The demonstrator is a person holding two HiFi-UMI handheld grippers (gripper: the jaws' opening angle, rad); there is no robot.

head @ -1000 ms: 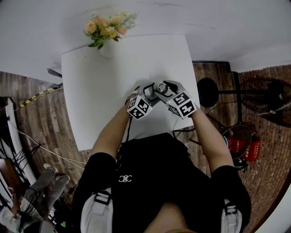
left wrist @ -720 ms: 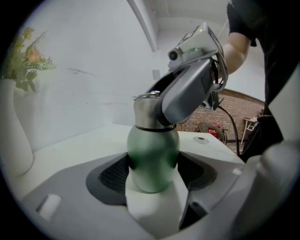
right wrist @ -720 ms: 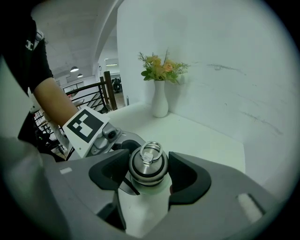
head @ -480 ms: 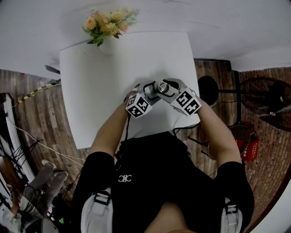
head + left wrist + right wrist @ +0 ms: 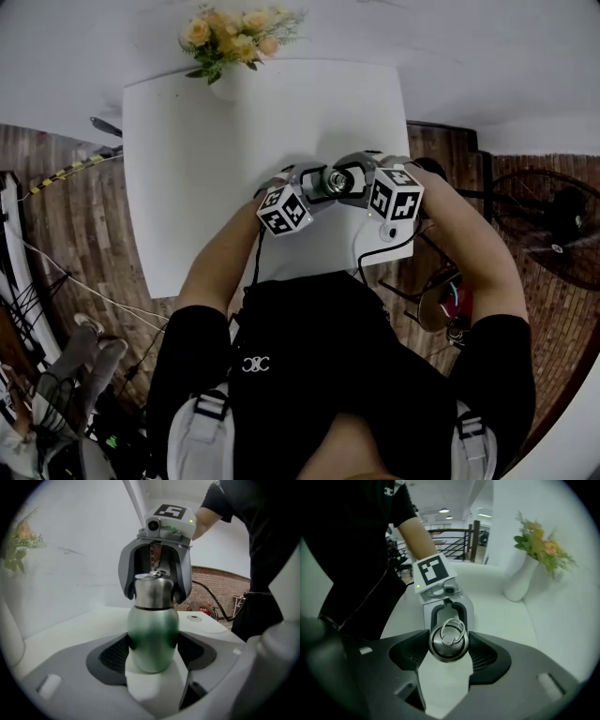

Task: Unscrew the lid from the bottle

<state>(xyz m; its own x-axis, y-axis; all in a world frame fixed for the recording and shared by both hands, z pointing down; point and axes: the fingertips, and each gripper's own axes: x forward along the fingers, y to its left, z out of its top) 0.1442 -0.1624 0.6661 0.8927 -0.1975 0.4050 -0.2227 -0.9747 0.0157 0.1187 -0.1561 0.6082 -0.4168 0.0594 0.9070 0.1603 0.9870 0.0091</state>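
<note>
Bottle (image 5: pixel 152 630): rounded matte-green metal body clamped in left gripper (image 5: pixel 153 654); ringed brushed-steel lid (image 5: pixel 448 641) pinched by right gripper (image 5: pixel 448 652).

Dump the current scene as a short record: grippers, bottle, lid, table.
left gripper: shut on bottle body, from the side
right gripper: shut on lid, from above
bottle: green, lid end up
lid: steel, ring on top, seated on bottle; how far unscrewed can't tell
table: white; vase of flowers at far edge
</note>
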